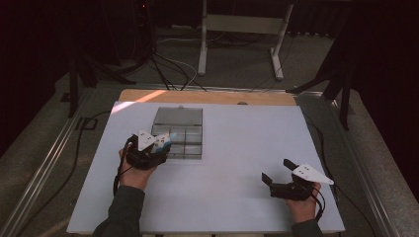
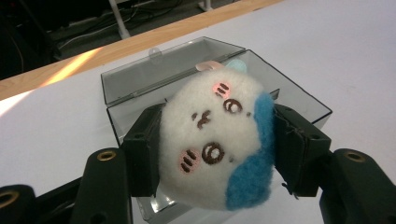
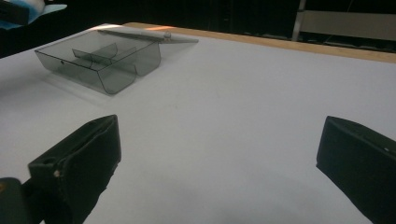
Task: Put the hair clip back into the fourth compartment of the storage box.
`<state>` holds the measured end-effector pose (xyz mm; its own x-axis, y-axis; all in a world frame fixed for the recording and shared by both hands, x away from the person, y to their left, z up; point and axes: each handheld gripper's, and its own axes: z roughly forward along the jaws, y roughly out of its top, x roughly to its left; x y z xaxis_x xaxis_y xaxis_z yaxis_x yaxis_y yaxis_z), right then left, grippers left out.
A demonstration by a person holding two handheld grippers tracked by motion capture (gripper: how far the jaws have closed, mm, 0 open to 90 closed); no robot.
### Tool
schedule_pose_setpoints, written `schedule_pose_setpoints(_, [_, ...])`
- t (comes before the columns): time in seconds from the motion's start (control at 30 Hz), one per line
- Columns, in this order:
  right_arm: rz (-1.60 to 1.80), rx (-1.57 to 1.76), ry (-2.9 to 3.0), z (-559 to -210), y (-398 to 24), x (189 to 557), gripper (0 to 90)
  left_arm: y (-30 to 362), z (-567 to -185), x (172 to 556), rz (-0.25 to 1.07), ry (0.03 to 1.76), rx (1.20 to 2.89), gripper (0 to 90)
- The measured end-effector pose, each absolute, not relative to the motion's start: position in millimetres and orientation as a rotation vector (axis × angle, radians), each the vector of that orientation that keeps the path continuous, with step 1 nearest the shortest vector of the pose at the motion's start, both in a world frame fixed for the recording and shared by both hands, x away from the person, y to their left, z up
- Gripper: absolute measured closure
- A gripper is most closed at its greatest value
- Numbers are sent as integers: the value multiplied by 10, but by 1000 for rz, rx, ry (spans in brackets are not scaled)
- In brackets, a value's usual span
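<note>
Jaws of the left gripper (image 2: 215, 154) clamp a white-and-blue plush toy (image 2: 217, 140) by its sides, above the near left edge of the clear compartment box (image 2: 299, 100), lid laid open. Right gripper (image 1: 276, 174) rests gaping and empty near the white table's (image 1: 237, 197) near right corner.

Two grippers at the clear box (image 1: 178, 132)

The left gripper (image 1: 157, 146) holds a small plush toy (image 1: 164, 140) at the box's near-left corner; the right gripper (image 1: 277, 170), jaws apart, rests well to the box's right.
</note>
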<state>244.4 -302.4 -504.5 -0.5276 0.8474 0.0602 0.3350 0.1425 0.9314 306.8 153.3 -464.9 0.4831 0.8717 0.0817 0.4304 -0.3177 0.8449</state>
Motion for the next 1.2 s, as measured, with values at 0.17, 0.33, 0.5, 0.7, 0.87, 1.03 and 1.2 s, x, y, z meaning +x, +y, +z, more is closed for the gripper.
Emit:
schedule_pose_setpoints(0.17, [1377,1128,1937,-5046,-3024,2445,0,1548,-4667,3102,703,1092,1932,422])
schedule_pose_setpoints(0.33, [1377,1129,1937,-5047,-3021,2447,0,1559,-4686,3132,704,1102,1937,422])
schedule_pose_setpoints(0.5, [1378,1130,1939,-5048,-3020,2448,0,1561,-4707,3163,705,1110,1942,422])
schedule_pose_setpoints(0.7, [1378,1129,1939,-5049,-3019,2448,0,1562,-4743,3210,705,1125,1955,422])
schedule_pose_setpoints(0.87, [1378,1129,1937,-5048,-3025,2448,0,1571,-4780,3258,699,1145,1957,421])
schedule_pose_setpoints(1.03, [1378,1128,1937,-5047,-3024,2448,0,1574,-4803,3288,694,1156,1955,421])
schedule_pose_setpoints(1.2, [1378,1128,1939,-5048,-3022,2448,0,1574,-4829,3318,691,1166,1963,421])
